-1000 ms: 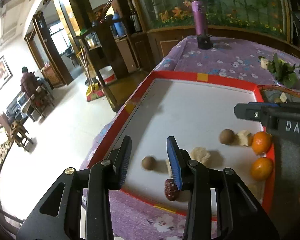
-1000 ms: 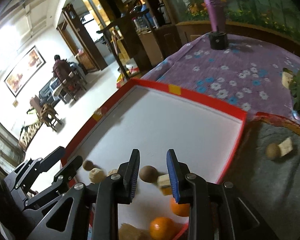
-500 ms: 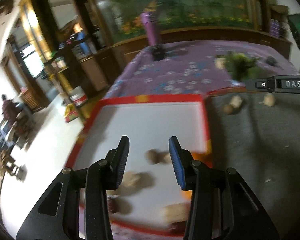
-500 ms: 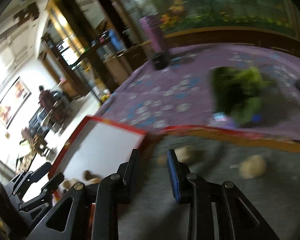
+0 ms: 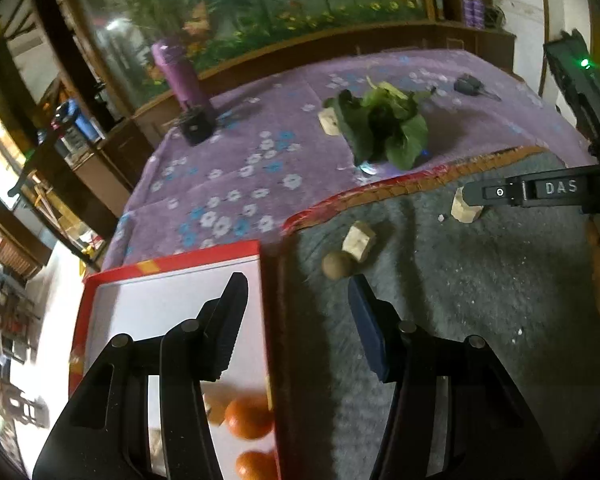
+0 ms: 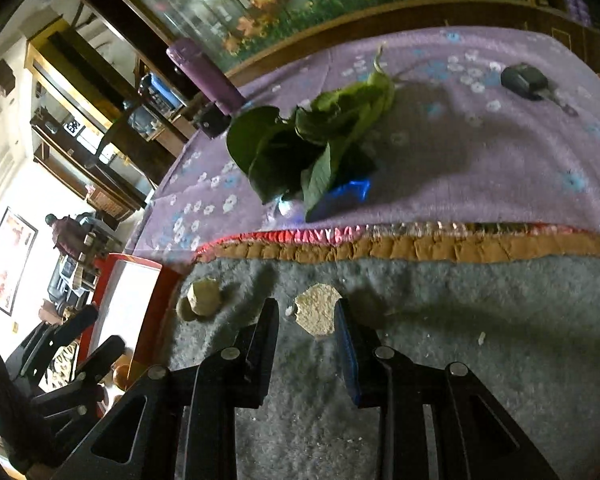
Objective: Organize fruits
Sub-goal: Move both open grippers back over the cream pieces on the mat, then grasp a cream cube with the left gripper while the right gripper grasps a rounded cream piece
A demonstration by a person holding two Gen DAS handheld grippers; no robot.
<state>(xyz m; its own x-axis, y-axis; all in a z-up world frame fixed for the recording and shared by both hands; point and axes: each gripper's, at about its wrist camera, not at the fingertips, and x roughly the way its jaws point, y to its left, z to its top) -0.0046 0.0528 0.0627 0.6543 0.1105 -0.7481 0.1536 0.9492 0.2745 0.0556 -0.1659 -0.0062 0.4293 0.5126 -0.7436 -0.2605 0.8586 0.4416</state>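
Observation:
My left gripper [image 5: 298, 300] is open and empty, straddling the right rim of the red-edged white tray [image 5: 172, 296] and the grey mat [image 5: 460, 300]. A round brown fruit [image 5: 337, 265] and a pale chunk [image 5: 359, 240] lie just beyond its right finger. Two oranges [image 5: 247, 418] sit in the tray near its rim. My right gripper [image 6: 306, 312] is open, its fingers either side of a pale crumbly piece [image 6: 317, 312] on the mat, not closed on it. That piece also shows in the left wrist view [image 5: 465, 208].
A bunch of green leaves [image 6: 312, 144] lies on the purple flowered tablecloth [image 6: 480, 168] behind the mat. A purple bottle [image 5: 180, 76] on a black base and a black key fob [image 6: 524, 80] stand further back. The left gripper shows at the lower left of the right wrist view [image 6: 80, 344].
Both grippers have swung right from above the white tray to the grey mat. The right gripper now frames the pale piece; the left one has opened wider.

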